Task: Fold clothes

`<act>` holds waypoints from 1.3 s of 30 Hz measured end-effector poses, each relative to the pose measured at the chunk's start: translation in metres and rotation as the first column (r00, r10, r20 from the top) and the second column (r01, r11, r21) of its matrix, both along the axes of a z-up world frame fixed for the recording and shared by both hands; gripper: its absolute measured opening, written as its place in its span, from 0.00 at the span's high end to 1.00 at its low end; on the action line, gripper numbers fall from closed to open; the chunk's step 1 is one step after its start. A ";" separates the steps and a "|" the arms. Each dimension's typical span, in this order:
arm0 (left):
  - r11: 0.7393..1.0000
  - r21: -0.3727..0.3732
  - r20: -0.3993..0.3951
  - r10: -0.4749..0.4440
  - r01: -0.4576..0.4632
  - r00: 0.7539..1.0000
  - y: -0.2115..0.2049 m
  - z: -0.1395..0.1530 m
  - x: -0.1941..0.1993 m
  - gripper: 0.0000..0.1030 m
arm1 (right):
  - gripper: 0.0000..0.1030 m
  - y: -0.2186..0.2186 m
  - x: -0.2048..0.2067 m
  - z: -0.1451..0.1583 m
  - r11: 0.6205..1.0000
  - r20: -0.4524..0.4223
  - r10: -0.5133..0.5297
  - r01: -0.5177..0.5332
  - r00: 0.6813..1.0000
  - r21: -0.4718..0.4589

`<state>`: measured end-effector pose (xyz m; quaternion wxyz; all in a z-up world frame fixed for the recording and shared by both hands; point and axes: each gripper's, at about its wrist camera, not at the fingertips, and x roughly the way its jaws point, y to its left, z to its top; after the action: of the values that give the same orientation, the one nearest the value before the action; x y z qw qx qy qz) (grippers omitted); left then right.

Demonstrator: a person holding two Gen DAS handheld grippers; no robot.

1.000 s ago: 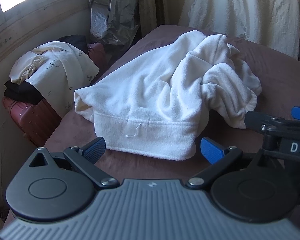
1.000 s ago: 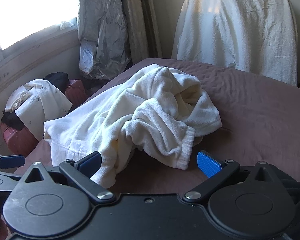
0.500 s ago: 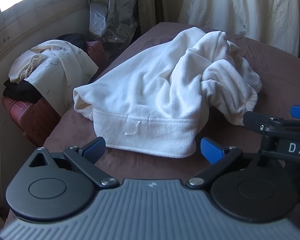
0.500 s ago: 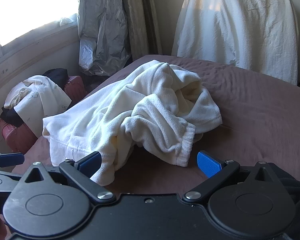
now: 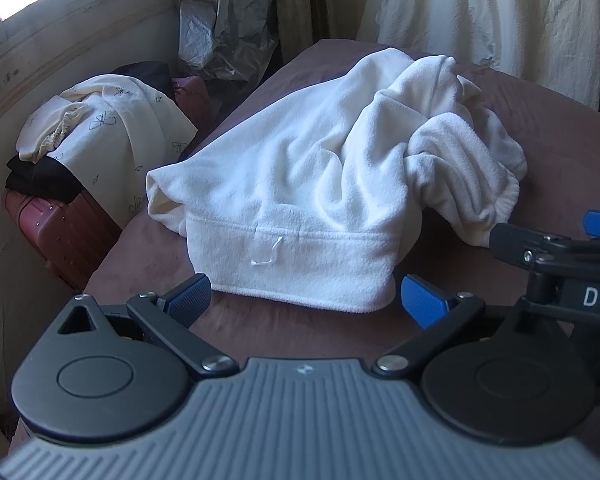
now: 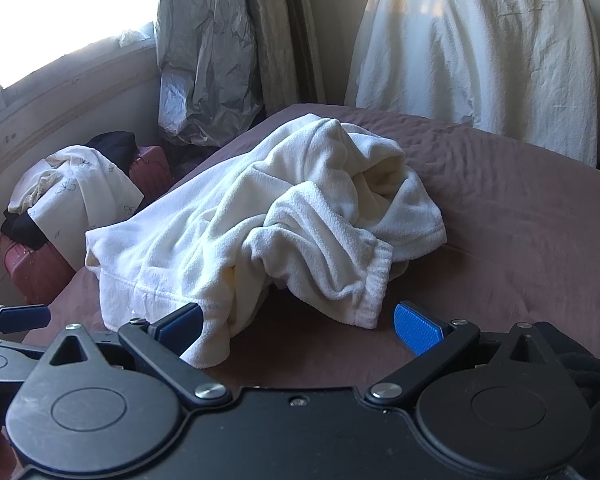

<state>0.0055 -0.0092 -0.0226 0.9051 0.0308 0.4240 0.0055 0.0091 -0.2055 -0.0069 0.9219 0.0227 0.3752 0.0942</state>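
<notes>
A crumpled white fleece garment [image 5: 300, 184] lies on the brown bedspread [image 5: 560, 140]; its hem band with a small loop faces me. It also shows in the right wrist view [image 6: 260, 232], with a cuffed sleeve hanging over the front. My left gripper [image 5: 306, 298] is open and empty, just short of the hem. My right gripper [image 6: 298, 322] is open and empty, its left finger close to the garment's near corner. The right gripper also shows at the right edge of the left wrist view [image 5: 556, 240].
A red suitcase [image 5: 56, 232] stands left of the bed, piled with black clothes and a white patterned cloth [image 5: 112, 132]. A cream sheet [image 6: 476, 48] hangs behind the bed. Grey plastic [image 6: 204, 60] hangs by the window. Bare bedspread [image 6: 520, 220] lies to the right.
Both grippers have moved slightly forward toward the garment. Both stay open and empty. The garment has not moved.
</notes>
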 end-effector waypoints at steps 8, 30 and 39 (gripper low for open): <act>1.000 0.002 -0.007 0.004 -0.004 1.000 0.001 -0.001 0.001 0.00 | 0.00 0.000 0.001 -0.001 1.000 -0.010 -0.001 0.001 1.000 -0.003; 0.888 -0.121 0.035 0.451 -0.444 0.892 0.129 -0.073 0.054 0.00 | 0.00 -0.048 0.163 -0.011 0.980 0.011 0.162 -0.162 0.987 0.112; 0.825 -0.374 -0.072 0.429 -0.423 0.900 0.160 -0.117 0.068 0.00 | 0.02 -0.097 0.268 -0.063 0.948 -0.099 -0.017 0.047 0.995 0.313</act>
<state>0.0735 0.1511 -0.1400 0.8725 -0.2409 0.4063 0.1250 0.2772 -0.3026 -0.0700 0.8888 0.1802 0.3985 0.1368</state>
